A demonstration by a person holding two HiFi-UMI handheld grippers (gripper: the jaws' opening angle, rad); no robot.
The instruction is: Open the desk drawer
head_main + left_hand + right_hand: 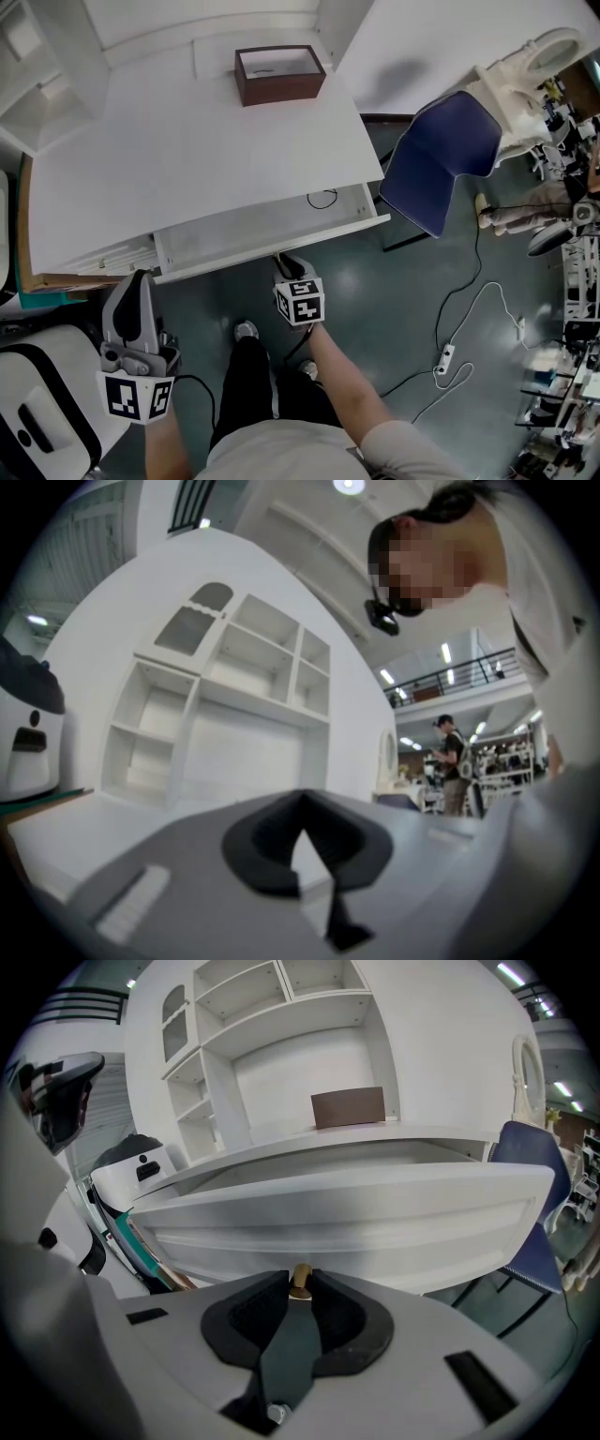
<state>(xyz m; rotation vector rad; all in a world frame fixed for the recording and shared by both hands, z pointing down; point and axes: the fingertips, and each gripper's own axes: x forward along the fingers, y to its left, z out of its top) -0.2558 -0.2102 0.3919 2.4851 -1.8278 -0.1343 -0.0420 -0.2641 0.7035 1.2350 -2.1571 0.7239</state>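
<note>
The drawer (262, 234) stands partly out of the near edge of the bench (187, 141), its long axis running left to right. The right tongs (292, 267) are clamped on the small brass knob (300, 1281) at the middle of the drawer front, which lies straight ahead of them on the far side. Any further pull would probably run squarely toward the person, across that long axis. The left tongs (134, 281) are together on nothing, off the drawer's left end and well apart from the knob.
</note>
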